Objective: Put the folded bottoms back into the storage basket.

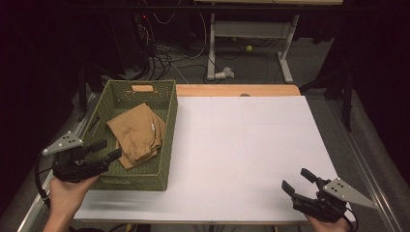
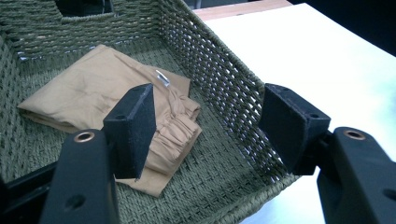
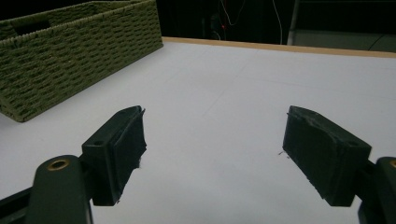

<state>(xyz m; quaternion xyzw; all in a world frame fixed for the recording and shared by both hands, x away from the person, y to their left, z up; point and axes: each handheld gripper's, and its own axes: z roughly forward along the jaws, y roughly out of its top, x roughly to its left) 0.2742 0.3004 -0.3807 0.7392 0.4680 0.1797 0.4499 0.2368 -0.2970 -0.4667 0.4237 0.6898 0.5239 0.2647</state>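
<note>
A folded tan garment (image 1: 138, 134) (image 2: 107, 102) lies inside a green woven basket (image 1: 169, 121) (image 2: 224, 88) at the table's left. My left gripper (image 1: 107, 150) (image 2: 208, 128) hovers at the basket's near left corner, jaws open, with nothing between them; its tips point over the rim toward the garment. My right gripper (image 1: 297, 181) (image 3: 212, 154) rests low over the white tabletop (image 1: 241, 154) at the near right corner, jaws wide open and empty. The basket (image 3: 70, 51) stands far to its left.
The white sheet covers most of a wooden table (image 1: 232, 90), whose bare strip shows at the far edge. Beyond it lie floor cables (image 1: 164, 48) and a white desk frame (image 1: 251, 38). Darkness surrounds both sides.
</note>
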